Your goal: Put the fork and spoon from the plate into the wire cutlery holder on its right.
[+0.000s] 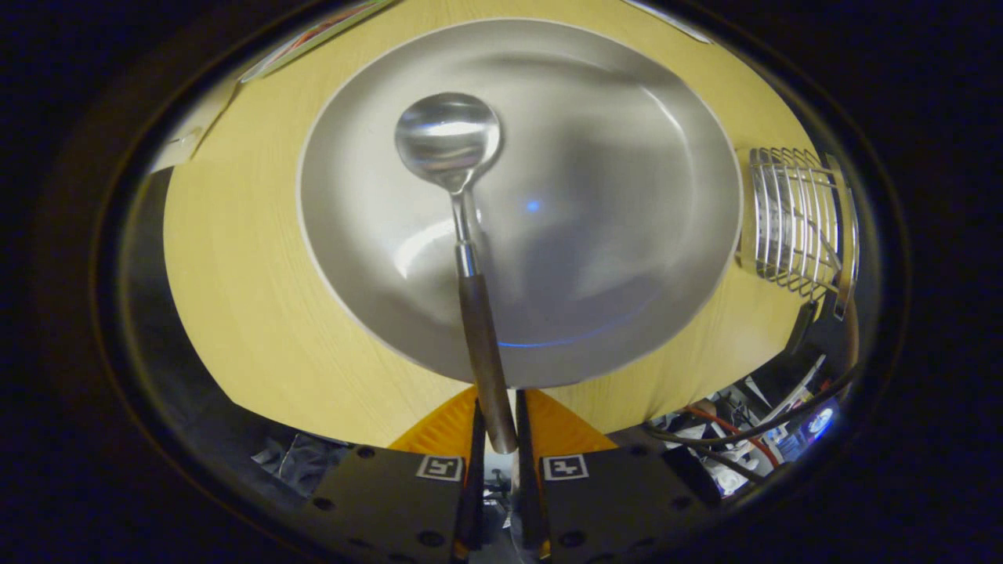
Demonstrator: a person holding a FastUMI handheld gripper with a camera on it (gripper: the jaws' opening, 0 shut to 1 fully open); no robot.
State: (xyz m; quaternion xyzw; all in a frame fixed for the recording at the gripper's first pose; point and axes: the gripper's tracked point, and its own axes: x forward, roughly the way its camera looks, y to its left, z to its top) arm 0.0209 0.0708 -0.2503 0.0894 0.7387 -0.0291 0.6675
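Both fingers (495, 435) clamp the spoon (470, 258) by its handle end, bowl over the plate (627, 196). Carry it right to the wire cutlery holder (795, 223), keep the grip firm, lower handle-first.

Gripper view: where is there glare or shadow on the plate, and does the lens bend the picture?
Gripper view: glare sits on the bowl of the spoon, whose handle the gripper is shut on; a soft grey shadow and a small blue glint lie on the plate; the fisheye lens curves the table edge and the wire cutlery holder.
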